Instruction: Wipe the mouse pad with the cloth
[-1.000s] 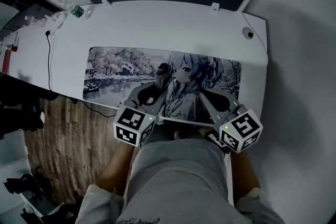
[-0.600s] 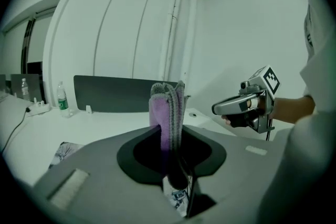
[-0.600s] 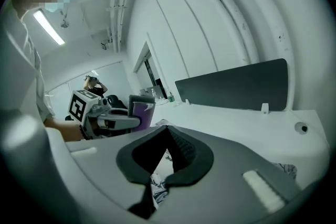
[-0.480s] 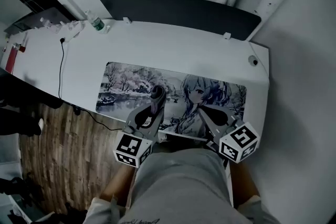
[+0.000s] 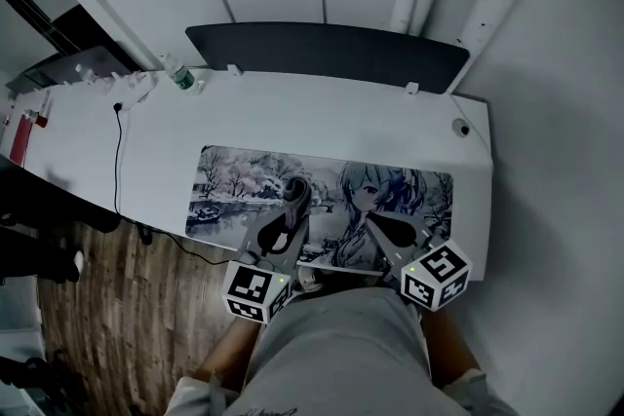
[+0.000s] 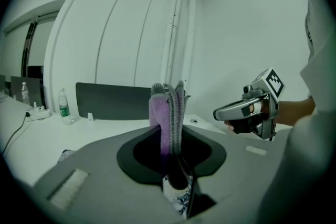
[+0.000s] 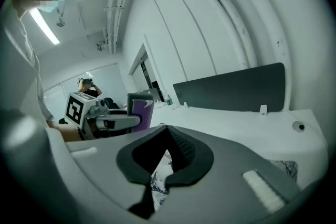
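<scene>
Purple and grey cloth is standing up between the jaws of the left gripper, which are clamping it tightly, with the folded end poking out past the tips. The right gripper is carrying nothing. Its jaws are sitting almost together, and only a sliver of printed pad is showing through the gap between them.

Both tools are hanging over the near edge of the mouse pad, close to the person's body. The left one is over the pad's middle and the right one is over its right half. Whether the cloth is touching the print cannot be told from the head view. The left gripper view is looking level across the desk, which suggests the cloth is being held just clear.

Long and narrow, the illustrated pad is lying with its long axis running side to side across the white desk. It is stretching away to both sides of the cloth, with a little more of it to the right. The cloth-bearing left gripper is therefore likely the one placed to go down and sweep sideways along that axis.

Farther back, a water bottle is standing near the dark partition panel, well apart from the pad.
</scene>
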`<action>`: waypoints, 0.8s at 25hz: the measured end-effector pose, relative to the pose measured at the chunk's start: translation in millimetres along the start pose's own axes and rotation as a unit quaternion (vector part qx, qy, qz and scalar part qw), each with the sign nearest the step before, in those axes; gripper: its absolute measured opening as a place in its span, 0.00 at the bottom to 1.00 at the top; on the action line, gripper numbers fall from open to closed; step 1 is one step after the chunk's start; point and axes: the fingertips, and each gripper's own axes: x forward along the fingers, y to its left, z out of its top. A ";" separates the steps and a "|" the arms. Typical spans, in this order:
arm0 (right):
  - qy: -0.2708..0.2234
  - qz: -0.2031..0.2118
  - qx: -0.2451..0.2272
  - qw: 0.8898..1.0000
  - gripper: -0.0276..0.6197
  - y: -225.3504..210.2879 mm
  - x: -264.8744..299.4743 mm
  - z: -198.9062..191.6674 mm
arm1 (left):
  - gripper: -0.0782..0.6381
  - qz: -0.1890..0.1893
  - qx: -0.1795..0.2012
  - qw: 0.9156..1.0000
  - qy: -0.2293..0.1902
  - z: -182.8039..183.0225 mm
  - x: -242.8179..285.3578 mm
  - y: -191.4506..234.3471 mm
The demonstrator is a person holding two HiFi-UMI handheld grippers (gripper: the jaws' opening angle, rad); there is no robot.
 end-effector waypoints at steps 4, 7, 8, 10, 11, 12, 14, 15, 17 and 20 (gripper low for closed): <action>-0.004 -0.005 0.001 1.000 0.05 -0.8 -0.4 1.9 | 0.26 -0.005 0.005 1.000 -0.005 -1.6 6.0 -3.3; -0.007 -0.012 0.000 1.000 0.05 -2.5 -2.8 2.1 | 0.26 -0.009 0.007 1.000 -0.003 -2.4 6.4 -6.5; -0.007 -0.013 0.001 1.000 0.05 -2.8 -3.4 1.5 | 0.26 -0.009 0.007 1.000 -0.003 -1.9 6.1 -7.3; -0.004 -0.011 0.003 1.000 0.05 -3.1 -3.7 -0.3 | 0.26 -0.009 0.008 1.000 -0.004 -0.3 6.0 -8.2; -0.003 -0.010 0.004 1.000 0.05 -3.1 -3.5 -1.1 | 0.26 -0.009 0.008 1.000 -0.004 0.5 5.9 -8.6; -0.001 -0.008 0.004 1.000 0.05 -2.8 -3.2 -1.6 | 0.26 -0.008 0.008 1.000 -0.003 0.9 5.5 -8.9; 0.000 -0.005 0.002 1.000 0.05 -1.8 -2.6 -2.5 | 0.26 -0.006 0.009 1.000 -0.003 1.3 4.1 -9.6; 0.001 -0.004 0.001 1.000 0.05 -0.9 -2.3 -3.1 | 0.26 -0.005 0.009 1.000 -0.003 1.2 3.1 -10.0; 0.004 -0.002 0.000 1.000 0.05 1.2 -1.6 -5.3 | 0.26 -0.004 0.009 1.000 -0.003 0.8 1.0 -10.4; 0.009 0.001 -0.001 1.000 0.05 4.0 -0.9 -7.7 | 0.26 -0.003 0.008 1.000 -0.002 0.0 -1.1 -10.7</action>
